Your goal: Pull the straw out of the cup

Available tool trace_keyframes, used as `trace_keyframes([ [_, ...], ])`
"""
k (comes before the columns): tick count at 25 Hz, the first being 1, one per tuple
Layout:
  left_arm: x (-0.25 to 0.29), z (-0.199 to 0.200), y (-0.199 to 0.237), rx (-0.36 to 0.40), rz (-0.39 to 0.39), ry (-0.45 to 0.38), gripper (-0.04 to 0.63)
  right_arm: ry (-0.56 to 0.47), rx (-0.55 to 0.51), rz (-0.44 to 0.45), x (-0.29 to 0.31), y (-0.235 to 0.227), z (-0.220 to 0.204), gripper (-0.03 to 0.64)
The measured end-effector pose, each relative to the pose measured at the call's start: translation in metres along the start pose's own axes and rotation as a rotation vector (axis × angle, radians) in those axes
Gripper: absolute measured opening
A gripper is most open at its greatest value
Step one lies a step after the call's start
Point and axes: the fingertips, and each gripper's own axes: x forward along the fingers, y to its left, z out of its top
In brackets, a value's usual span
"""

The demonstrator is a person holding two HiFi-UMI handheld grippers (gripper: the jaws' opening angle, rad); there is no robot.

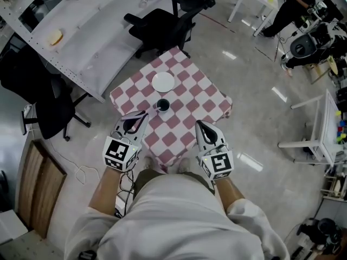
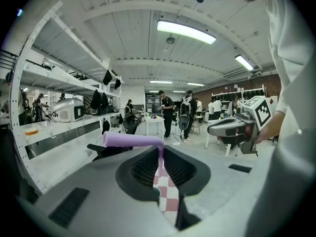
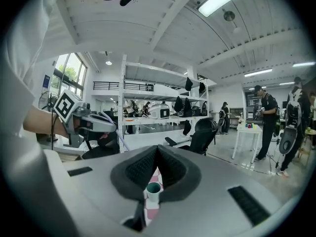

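A dark cup [image 1: 162, 105] stands near the middle of the red-and-white checked table [image 1: 206, 99]. My left gripper [image 1: 144, 114] hovers just left of the cup, at the table's near left. In the left gripper view it [image 2: 161, 154] is shut on a purple straw [image 2: 132, 140], whose bent top lies sideways above the jaws. The straw [image 3: 116, 132] also shows in the right gripper view, hanging from the left gripper [image 3: 91, 122]. My right gripper [image 1: 198, 123] is over the near right of the table, shut with nothing in it [image 3: 157, 154]. The cup [image 3: 153, 190] shows beyond its jaws.
A white plate [image 1: 162, 82] lies behind the cup. A black office chair [image 1: 162, 26] stands past the table, and a long white workbench [image 1: 81, 42] runs at the left. White side tables [image 1: 317, 129] stand to the right. A wooden board [image 1: 38, 183] lies on the floor at the left.
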Motion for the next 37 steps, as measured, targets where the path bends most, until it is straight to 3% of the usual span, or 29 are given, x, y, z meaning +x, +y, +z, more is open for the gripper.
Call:
trace_keyframes([
  [20, -0.035, 0.033, -0.016, 0.039, 0.01, -0.058, 0.035, -0.015, -0.021, 0.025, 0.004, 0.004, 0.004, 0.003],
  [37, -0.037, 0.037, -0.019, 0.044, 0.015, -0.057, 0.035, -0.016, -0.028, 0.031, 0.001, 0.002, 0.005, 0.003],
])
